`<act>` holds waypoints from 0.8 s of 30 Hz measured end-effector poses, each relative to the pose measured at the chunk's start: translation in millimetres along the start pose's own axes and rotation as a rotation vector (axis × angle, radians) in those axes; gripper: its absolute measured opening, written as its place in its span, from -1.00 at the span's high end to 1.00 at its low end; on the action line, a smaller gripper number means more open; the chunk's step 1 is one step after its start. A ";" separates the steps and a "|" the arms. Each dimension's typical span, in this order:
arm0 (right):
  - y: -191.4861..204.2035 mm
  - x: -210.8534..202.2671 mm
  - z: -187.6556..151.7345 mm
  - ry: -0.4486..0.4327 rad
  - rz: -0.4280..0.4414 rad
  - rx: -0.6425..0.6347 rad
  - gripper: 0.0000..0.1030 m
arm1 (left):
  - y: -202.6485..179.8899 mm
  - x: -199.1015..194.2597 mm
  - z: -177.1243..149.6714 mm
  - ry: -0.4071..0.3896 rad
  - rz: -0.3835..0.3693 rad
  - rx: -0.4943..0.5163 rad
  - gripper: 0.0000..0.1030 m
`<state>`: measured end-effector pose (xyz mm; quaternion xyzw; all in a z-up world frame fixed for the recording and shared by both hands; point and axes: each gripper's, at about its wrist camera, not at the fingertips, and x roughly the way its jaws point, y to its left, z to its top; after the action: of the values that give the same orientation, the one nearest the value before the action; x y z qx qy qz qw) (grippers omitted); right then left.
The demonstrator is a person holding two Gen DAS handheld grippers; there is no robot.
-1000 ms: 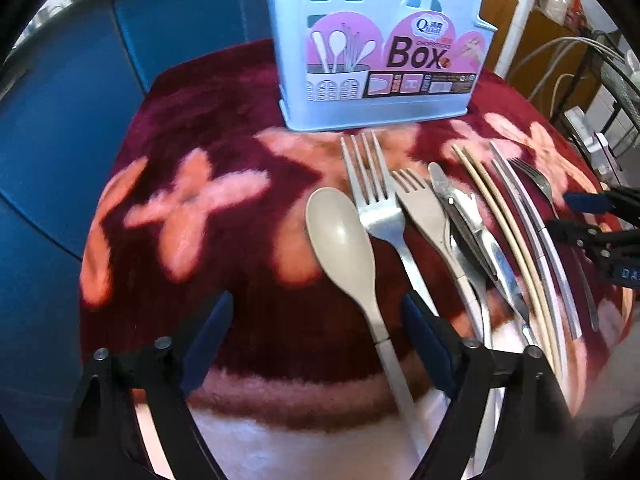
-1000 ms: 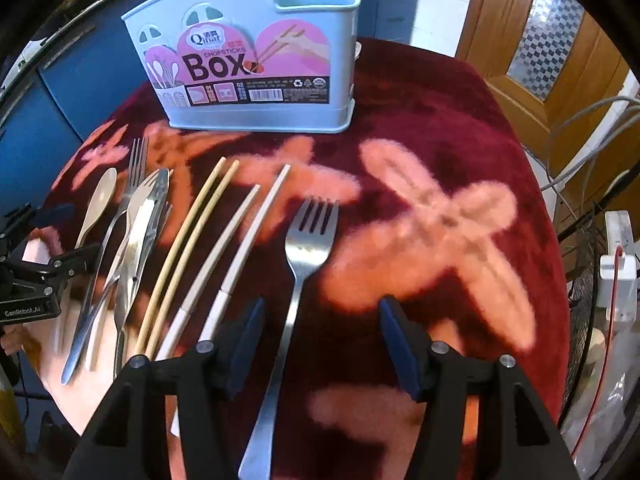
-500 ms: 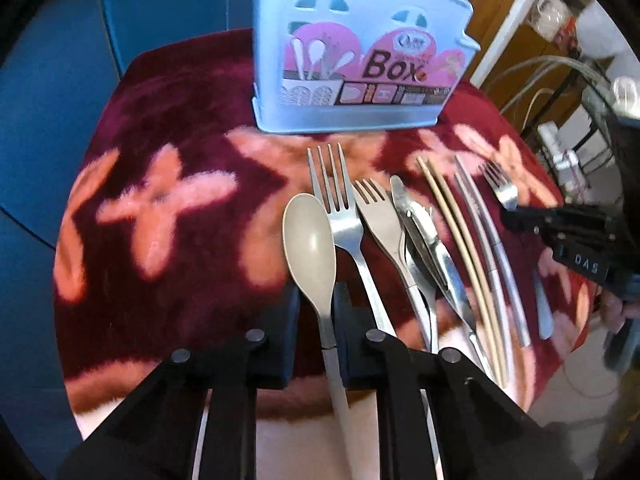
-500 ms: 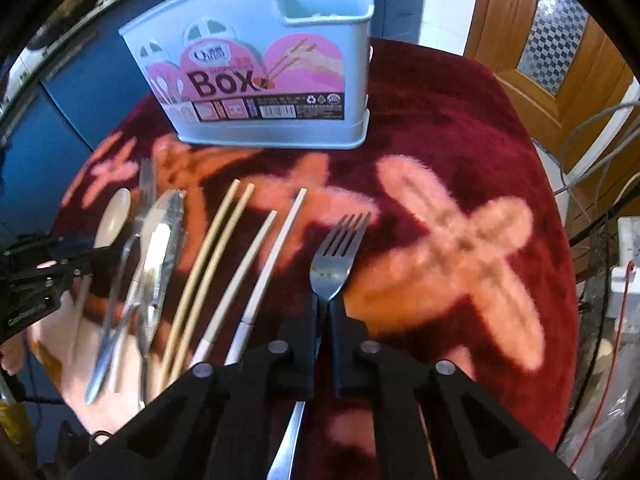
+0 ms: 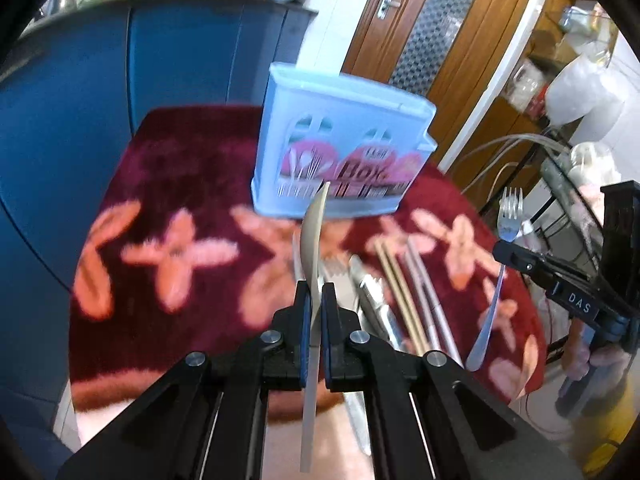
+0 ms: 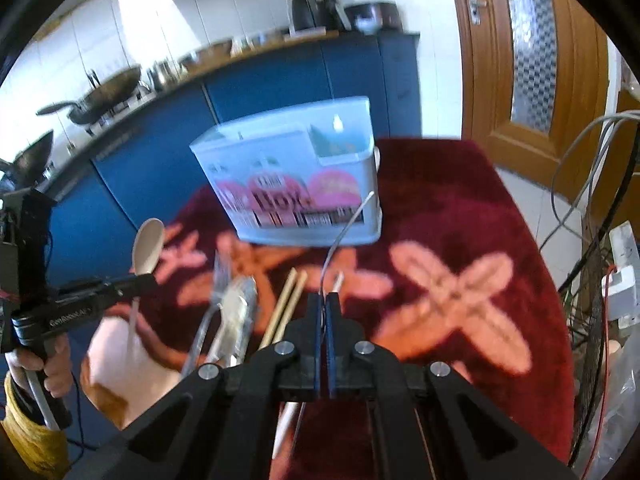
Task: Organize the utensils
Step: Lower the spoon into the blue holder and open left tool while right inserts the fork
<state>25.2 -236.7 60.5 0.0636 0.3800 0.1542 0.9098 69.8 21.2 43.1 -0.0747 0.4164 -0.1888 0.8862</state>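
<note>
My left gripper [image 5: 315, 300] has its jaws closing tight on the handle of a beige spoon [image 5: 314, 232], which is lifted edge-on above the red flowered cloth [image 5: 192, 184]. My right gripper [image 6: 322, 304] has its jaws closing on the handle of a steel fork [image 6: 346, 228], which is also raised. Each view shows the other tool at its side: the right gripper [image 5: 506, 250] with the fork [image 5: 510, 216], and the left gripper [image 6: 138, 280] with the spoon [image 6: 148, 246]. The pale blue utensil box [image 5: 340, 160] stands upright at the back of the table, beyond both; the right wrist view shows the box [image 6: 296, 192] with open compartments on top.
Still lying on the cloth are a fork [image 6: 220, 280], a knife pile [image 6: 240, 316], beige chopsticks [image 5: 394, 280] and pale chopsticks [image 5: 424, 284]. A hand [image 6: 36, 356] holds the left tool. Blue cabinets [image 5: 80, 100] stand behind, and cables and a rack [image 6: 592, 240] are to the right.
Both grippers went from open to shut, the left on the spoon and the right on the fork. Both then rose and tilted up, lifting the utensils off the cloth.
</note>
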 end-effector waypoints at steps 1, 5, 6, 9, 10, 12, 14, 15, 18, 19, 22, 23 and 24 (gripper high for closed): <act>2.1 -4.4 3.0 -0.028 0.000 0.000 0.94 | -0.6 -2.8 2.9 -0.017 -0.001 0.003 0.94; 7.5 -17.5 13.8 -0.115 -0.002 -0.001 0.94 | -6.8 -16.4 19.3 -0.098 -0.019 0.005 0.94; 7.2 -20.3 15.6 -0.132 -0.002 -0.003 0.94 | -7.1 -18.9 22.7 -0.114 -0.023 0.005 0.94; 10.1 -26.2 28.7 -0.190 -0.009 -0.016 0.94 | -12.2 -24.0 38.1 -0.178 -0.017 0.007 0.94; 10.1 -26.2 34.4 -0.205 -0.010 -0.017 0.94 | -13.2 -23.7 41.9 -0.192 -0.013 0.007 0.94; 8.0 -24.3 45.1 -0.220 -0.011 -0.012 0.94 | -15.0 -22.4 57.9 -0.225 -0.013 0.009 0.94; 5.4 -22.4 55.9 -0.236 -0.012 -0.006 0.94 | -15.4 -20.6 72.8 -0.253 -0.015 0.001 0.94; 3.8 -21.2 62.4 -0.245 -0.015 -0.006 0.94 | -15.5 -18.8 81.1 -0.266 -0.015 -0.003 0.94; -0.3 -18.8 82.4 -0.272 -0.028 -0.005 0.94 | -16.6 -17.2 103.1 -0.311 -0.011 -0.007 0.94; -0.9 -18.8 86.9 -0.278 -0.028 -0.004 0.94 | -17.4 -17.1 110.8 -0.329 -0.006 -0.006 0.94; -4.0 -14.9 107.6 -0.295 -0.029 -0.004 0.94 | -19.9 -14.8 133.2 -0.381 0.010 0.006 0.94; -3.4 -13.5 112.0 -0.298 -0.035 -0.008 0.94 | -20.3 -14.4 138.3 -0.393 0.016 0.009 0.94; -2.8 -10.8 119.9 -0.305 -0.044 -0.016 0.94 | -20.9 -12.7 145.8 -0.411 0.024 0.015 0.94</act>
<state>103.9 -242.8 151.4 0.0707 0.2375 0.1259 0.9606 168.4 3.4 151.7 -0.1002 0.2260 -0.1620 0.9553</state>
